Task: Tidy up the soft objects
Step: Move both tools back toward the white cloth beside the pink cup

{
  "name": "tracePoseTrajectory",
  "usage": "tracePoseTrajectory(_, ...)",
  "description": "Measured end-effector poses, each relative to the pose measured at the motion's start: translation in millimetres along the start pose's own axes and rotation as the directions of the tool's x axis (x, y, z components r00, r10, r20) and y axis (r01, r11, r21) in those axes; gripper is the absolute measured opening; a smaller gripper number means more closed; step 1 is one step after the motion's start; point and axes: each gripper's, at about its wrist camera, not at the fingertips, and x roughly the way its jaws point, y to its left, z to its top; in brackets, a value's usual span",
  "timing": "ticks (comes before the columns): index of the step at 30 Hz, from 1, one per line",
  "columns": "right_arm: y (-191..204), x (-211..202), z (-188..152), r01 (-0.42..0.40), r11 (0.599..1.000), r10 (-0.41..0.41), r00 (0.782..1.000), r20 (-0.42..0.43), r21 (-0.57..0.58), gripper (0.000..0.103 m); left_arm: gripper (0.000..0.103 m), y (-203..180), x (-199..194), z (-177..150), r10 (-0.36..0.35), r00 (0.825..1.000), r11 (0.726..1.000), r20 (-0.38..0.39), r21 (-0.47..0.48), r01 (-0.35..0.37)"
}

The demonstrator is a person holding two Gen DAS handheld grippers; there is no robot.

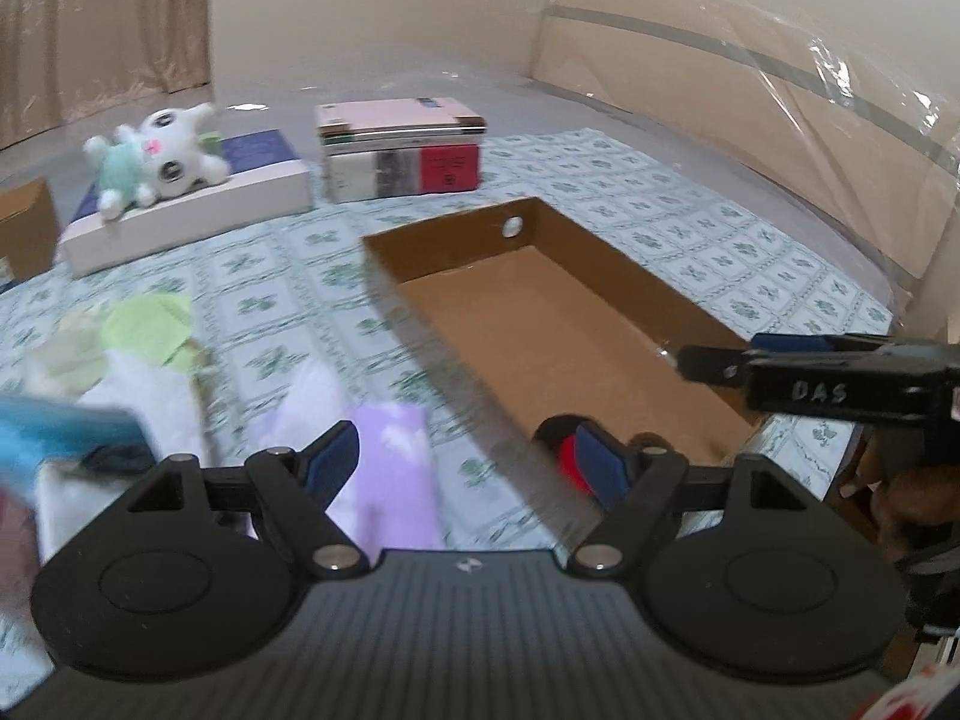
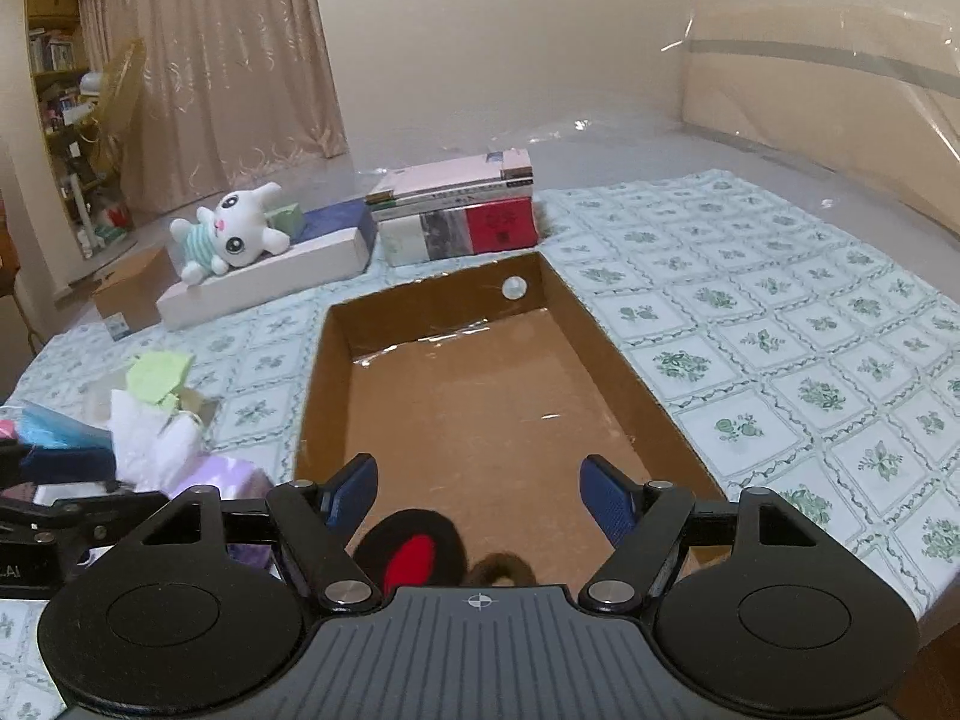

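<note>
The cardboard box (image 2: pixel 480 396) lies open on the bed (image 2: pixel 780 324), its floor mostly bare, with free cloth toward the bed's right edge. At its near end lies a black-and-red soft object (image 2: pixel 414 552), just under the right tool (image 2: pixel 479 495), whose fingers are spread and hold nothing. Only the right view shows a bookshelf (image 2: pixel 57 90). The left tool (image 1: pixel 467 462) is also spread and empty, above the box's near left corner, beside a heap of soft cloths (image 1: pixel 150 360). A white plush (image 1: pixel 159 159) lies on a flat box (image 1: pixel 192 210) near the far edge.

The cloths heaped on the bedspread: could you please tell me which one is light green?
The light green cloth lies at the far end of the heap, beyond the white cloth and purple cloth.
</note>
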Motion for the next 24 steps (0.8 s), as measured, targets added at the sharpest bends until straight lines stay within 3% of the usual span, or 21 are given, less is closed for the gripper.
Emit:
tracePoseTrajectory(12, 78.9, -61.2, -31.6, -0.085, 0.996, 0.085, 0.996, 0.027, -0.008, 0.074, 0.077, 68.7, -90.7, -72.3, 0.129, 0.992, 0.987, -0.009, -0.097, -0.13)
tracePoseTrajectory(24, 169.9, -82.5, -70.9, -0.17, 0.984, 0.169, 0.985, -0.02, -0.045, 0.074, 0.077, 135.5, -153.7, -127.5, 0.237, 0.971, 0.955, -0.011, -0.182, -0.235)
